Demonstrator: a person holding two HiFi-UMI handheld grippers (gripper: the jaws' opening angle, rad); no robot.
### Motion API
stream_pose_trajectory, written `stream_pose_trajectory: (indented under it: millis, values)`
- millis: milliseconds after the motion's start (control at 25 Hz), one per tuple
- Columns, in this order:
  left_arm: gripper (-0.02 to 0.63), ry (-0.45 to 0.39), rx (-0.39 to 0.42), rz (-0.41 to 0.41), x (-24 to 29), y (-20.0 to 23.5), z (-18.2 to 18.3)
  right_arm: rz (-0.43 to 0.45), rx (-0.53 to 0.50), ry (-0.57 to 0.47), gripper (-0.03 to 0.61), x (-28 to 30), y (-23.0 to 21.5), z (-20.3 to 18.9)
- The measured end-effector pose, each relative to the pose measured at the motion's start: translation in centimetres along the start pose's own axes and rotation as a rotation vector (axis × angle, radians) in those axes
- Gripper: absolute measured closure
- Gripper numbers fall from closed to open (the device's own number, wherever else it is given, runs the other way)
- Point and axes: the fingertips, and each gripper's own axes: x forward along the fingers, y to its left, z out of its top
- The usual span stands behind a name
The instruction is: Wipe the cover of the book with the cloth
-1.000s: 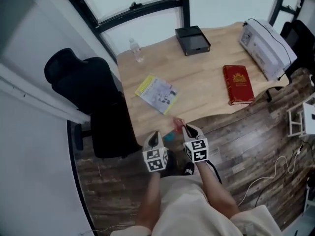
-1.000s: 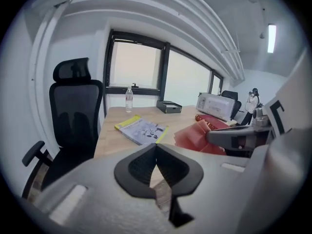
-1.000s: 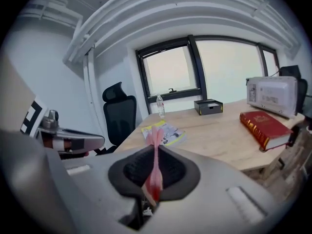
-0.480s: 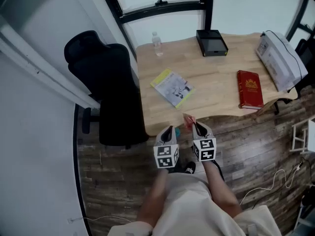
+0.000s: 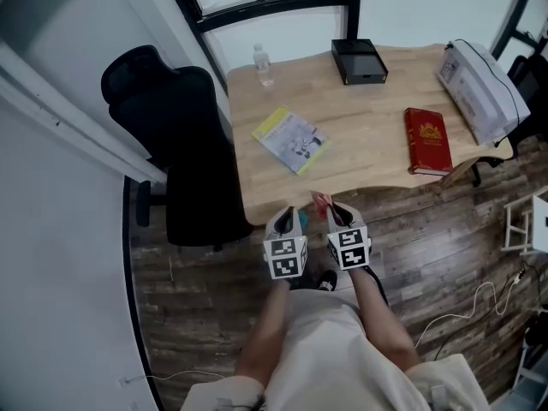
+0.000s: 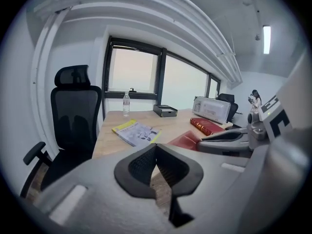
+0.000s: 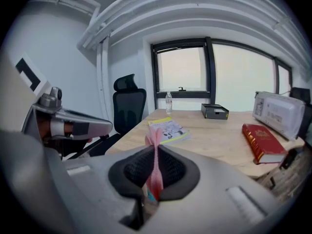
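Note:
A thin yellow-and-white book (image 5: 291, 139) (image 6: 136, 132) (image 7: 168, 129) lies flat on the left half of the wooden table (image 5: 368, 169). On the right half lies a thick red book (image 5: 427, 141) (image 7: 263, 141) (image 6: 208, 125). Both grippers hang side by side just off the table's front edge, short of either book. My right gripper (image 5: 330, 208) (image 7: 155, 152) is shut on a pink cloth (image 5: 320, 199) (image 7: 155, 145) that sticks up between its jaws. My left gripper (image 5: 287, 215) (image 6: 156, 147) is shut with nothing in it.
At the table's back stand a water bottle (image 5: 262, 64) and a black tray (image 5: 360, 61). A white machine (image 5: 476, 92) sits at the right end. A black office chair (image 5: 167, 127) stands left of the table. Cables trail on the wood floor (image 5: 462, 306).
The head view has shifted a little over the table. Both grippers stay together at the front edge, and the right one still holds the cloth.

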Motion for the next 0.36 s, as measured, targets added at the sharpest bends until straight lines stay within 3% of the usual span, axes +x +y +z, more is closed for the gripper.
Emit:
stream_pose_trajectory:
  millis: [360]
  values:
    - [0.612, -0.031, -0.007, -0.034, -0.17, -0.31, -0.01, 0.009, 0.024, -0.037, 0.563, 0.24, 0.44, 0.69]
